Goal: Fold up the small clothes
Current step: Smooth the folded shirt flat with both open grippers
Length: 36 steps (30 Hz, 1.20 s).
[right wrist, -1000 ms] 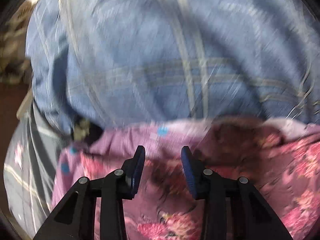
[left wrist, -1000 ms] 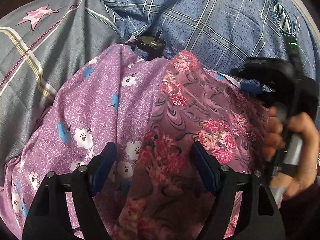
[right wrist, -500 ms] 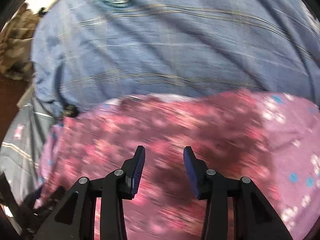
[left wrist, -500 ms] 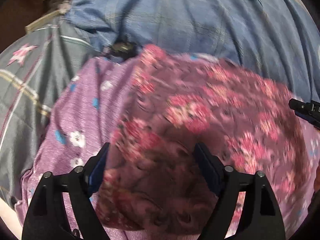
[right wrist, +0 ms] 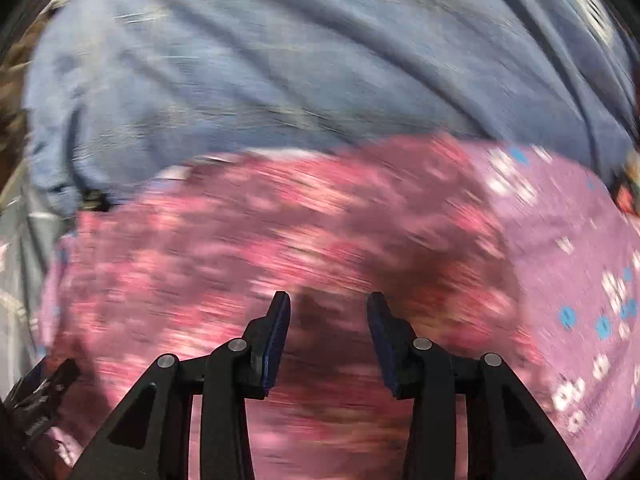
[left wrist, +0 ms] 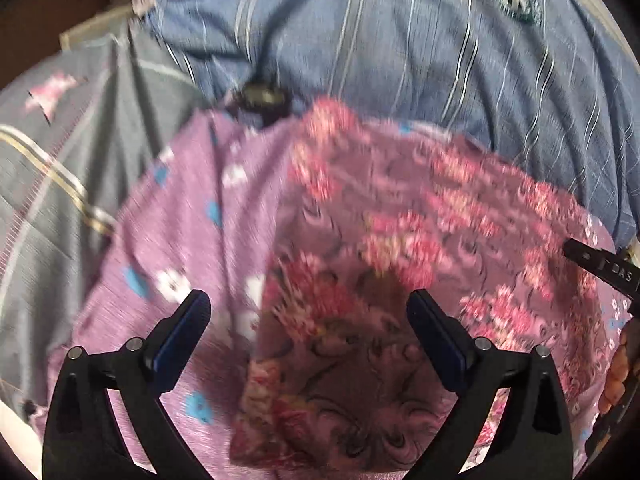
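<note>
A maroon garment with pink flowers (left wrist: 380, 272) lies spread on top of a lilac garment with white flowers and blue dots (left wrist: 180, 232). My left gripper (left wrist: 308, 298) hovers over the maroon cloth's near left part. Its jaws are opening wide, with the cloth below them and nothing pinched. In the blurred right wrist view, my right gripper (right wrist: 329, 296) stands partly open above the maroon garment (right wrist: 280, 248). No cloth is caught between its pads, and the lilac garment (right wrist: 560, 240) shows to the right.
A blue checked sheet (left wrist: 400, 60) covers the far side and a grey quilt with a pink star (left wrist: 60, 160) lies at the left. A small dark round object (left wrist: 260, 98) sits at the clothes' far edge. The other tool's tip (left wrist: 600, 268) and a hand (left wrist: 620, 372) are at the right edge.
The left jaws have spread wider and let the maroon cloth go. The maroon garment now lies spread further right over the lilac one. The right gripper swung right, leaving only its tip in the left view.
</note>
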{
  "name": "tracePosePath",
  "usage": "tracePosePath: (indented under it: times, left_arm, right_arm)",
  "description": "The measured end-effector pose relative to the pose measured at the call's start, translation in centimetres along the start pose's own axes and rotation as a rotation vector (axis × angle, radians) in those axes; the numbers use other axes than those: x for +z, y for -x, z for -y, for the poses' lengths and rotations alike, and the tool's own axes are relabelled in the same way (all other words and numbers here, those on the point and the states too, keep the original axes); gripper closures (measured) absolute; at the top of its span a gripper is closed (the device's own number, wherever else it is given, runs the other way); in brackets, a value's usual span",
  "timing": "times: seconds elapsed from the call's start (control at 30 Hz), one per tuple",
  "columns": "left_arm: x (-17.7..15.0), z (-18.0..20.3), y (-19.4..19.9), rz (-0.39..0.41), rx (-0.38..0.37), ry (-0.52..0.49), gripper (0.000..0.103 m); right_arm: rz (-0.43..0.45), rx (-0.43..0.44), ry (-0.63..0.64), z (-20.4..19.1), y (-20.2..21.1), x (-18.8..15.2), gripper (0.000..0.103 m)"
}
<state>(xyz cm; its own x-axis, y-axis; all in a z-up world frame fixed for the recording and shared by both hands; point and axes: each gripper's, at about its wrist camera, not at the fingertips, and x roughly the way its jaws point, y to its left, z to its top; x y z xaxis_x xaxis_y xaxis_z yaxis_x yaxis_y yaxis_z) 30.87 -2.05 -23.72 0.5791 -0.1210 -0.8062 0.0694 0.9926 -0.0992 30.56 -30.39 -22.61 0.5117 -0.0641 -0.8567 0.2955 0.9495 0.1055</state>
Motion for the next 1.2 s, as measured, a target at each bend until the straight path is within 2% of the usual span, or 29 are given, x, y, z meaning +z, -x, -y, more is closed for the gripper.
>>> tracePosePath:
  times: [0.13, 0.17, 0.23, 0.3, 0.37, 0.43, 0.53, 0.67, 0.77, 0.83, 0.93, 1.0, 1.07, 1.1, 1.13, 1.2]
  left_arm:
    - [0.5, 0.1, 0.8, 0.036, 0.051, -0.038, 0.003]
    - [0.5, 0.2, 0.6, 0.026, 0.051, -0.056, 0.003]
    - [0.2, 0.6, -1.2, -0.06, 0.051, -0.105, 0.003]
    - [-0.4, 0.8, -3.1, -0.141, 0.067, -0.131, 0.003]
    - [-0.5, 0.4, -3.5, -0.147, 0.052, -0.102, 0.003]
    - [0.0, 0.0, -3.1, -0.148, 0.042, -0.072, 0.003]
    - [0.9, -0.4, -1.1, -0.045, 0.064, -0.041, 0.003]
    - [0.9, 0.8, 0.5, 0.017, 0.004, -0.037, 0.003]
    - [0.4, 3.5, -0.1, -0.002, -0.018, -0.119, 0.003]
    - [-0.3, 5.1, -1.4, -0.062, -0.018, -0.183, 0.003]
    - [-1.5, 5.5, -4.0, -0.18, -0.018, -0.157, 0.001]
    - [-1.7, 5.4, -4.3, -0.151, -0.002, -0.151, 0.0]
    - [-1.4, 5.3, -3.8, -0.146, -0.003, -0.142, 0.0]
    - [-1.2, 4.9, -3.2, -0.125, -0.008, -0.129, 0.0]
    - [-1.1, 4.7, -2.8, -0.105, -0.007, -0.121, 0.0]
    - [-0.9, 3.6, -1.3, -0.048, 0.018, -0.099, 0.0]
  right_arm:
    - [-0.011, 0.096, 0.109, -6.8, -0.3, 0.6, 0.062]
    - [-0.028, 0.119, 0.131, -8.5, -0.9, 0.5, 0.063]
    - [-0.069, 0.16, 0.142, -10.4, -2.2, 0.0, 0.063]
    - [-0.106, 0.149, 0.146, -12.1, -4.1, -0.7, 0.06]
    - [-0.135, 0.106, 0.158, -13.0, -5.8, -1.0, 0.06]
    - [-0.128, 0.122, 0.146, -12.9, -5.3, -0.8, 0.06]
    - [-0.101, 0.169, 0.125, -11.5, -2.4, -0.7, 0.063]
    - [-0.032, 0.191, 0.09, -7.8, 2.1, -2.0, 0.062]
    - [0.018, 0.182, 0.063, -4.6, 4.6, -3.6, 0.062]
    - [0.049, 0.172, 0.047, -2.5, 5.5, -5.1, 0.06]
    - [0.007, 0.134, 0.005, 0.4, 4.2, -7.4, 0.06]
    - [-0.079, 0.122, -0.025, 2.1, 2.0, -9.1, 0.061]
    - [-0.014, 0.156, -0.004, 2.6, 2.6, -9.8, 0.062]
    - [-0.02, 0.166, 0.005, 2.8, 3.2, -9.9, 0.061]
    - [-0.013, 0.192, -0.004, 3.2, 3.8, -10.0, 0.061]
    - [0.056, 0.274, -0.062, 5.1, 5.7, -10.2, 0.058]
